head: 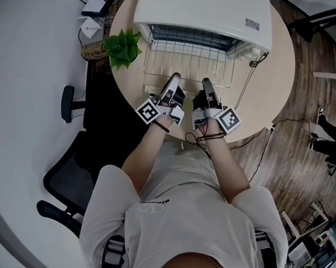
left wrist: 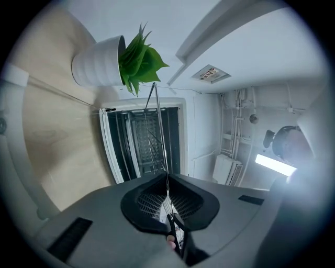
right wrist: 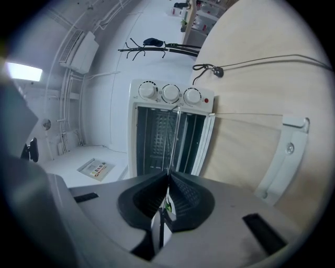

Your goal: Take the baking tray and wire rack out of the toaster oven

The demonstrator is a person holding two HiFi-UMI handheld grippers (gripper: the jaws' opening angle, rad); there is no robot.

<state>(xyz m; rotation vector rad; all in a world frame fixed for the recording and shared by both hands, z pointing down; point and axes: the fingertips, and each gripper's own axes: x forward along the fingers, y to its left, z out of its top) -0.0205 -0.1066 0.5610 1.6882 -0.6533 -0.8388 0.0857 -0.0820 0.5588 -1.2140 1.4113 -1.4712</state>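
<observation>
**Two-handed hold on the rack, near edge to far edge of the counter.** Above the near edge of the round counter (head: 277, 81), the left claw (head: 174, 77) and the right claw (head: 206, 80) are held side by side. Each is closed on the front wire of the wire rack (head: 190, 63). In both gripper views the wire is seen pinched between the pads, which are brought together on it, the left (left wrist: 168, 183) and the right (right wrist: 168, 180) alike. Two spaced grips are judged to be used so that the wide, light rack is kept level and is not twisted on its runners.

The rack spans the middle of the counter. Most of its length lies outside the toaster oven (head: 207, 12), and only its far edge is at the mouth — the withdrawal is judged to be nearly complete.

The oven stands at the far edge with its door open, and its three knobs (right wrist: 170, 93) are visible. The baking tray cannot be told apart from the dark cavity.

A potted plant (head: 122, 47) is set at the left edge, and a power cord (head: 246, 88) trails toward the right edge — both lie close beside the rack's path.
</observation>
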